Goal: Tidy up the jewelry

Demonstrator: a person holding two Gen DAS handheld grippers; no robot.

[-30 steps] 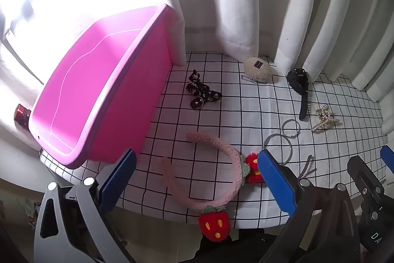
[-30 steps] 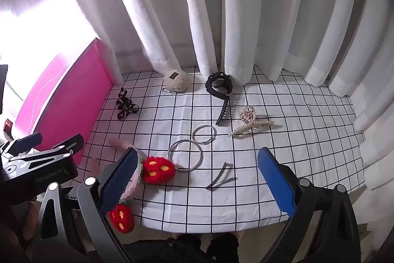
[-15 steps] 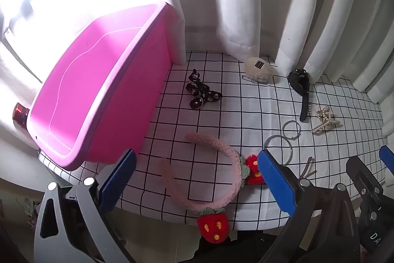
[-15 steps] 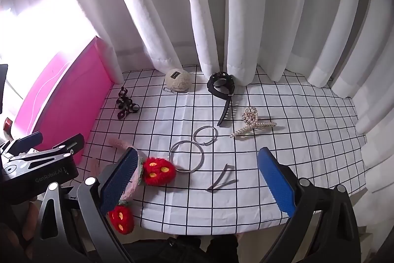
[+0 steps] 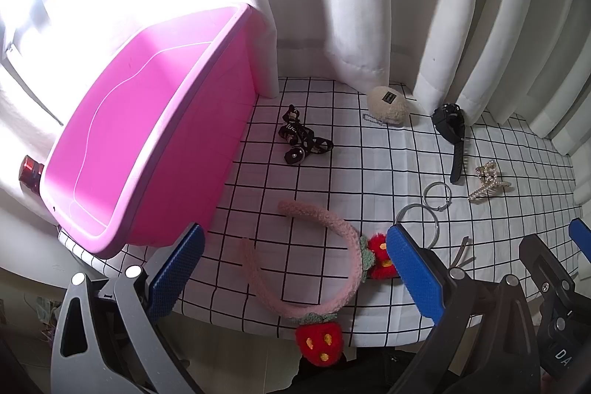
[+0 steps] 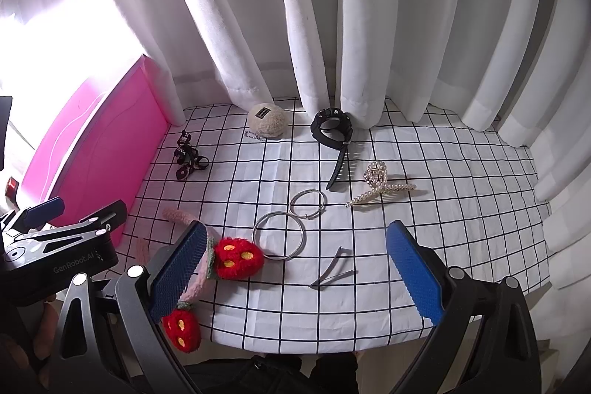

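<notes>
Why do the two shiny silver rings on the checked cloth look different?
The big silver ring is wider than the small silver ring. The big one lies nearer the table's front edge, beside the red fuzzy strawberry; the small one lies nearer the black watch. Both are thin metal hoops lying flat.

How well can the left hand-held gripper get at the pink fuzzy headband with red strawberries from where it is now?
Probably yes. The left hand-held gripper is open, and the pink fuzzy headband with red strawberries lies flat on the checked cloth right between its fingers, with nothing lying over it.
</notes>
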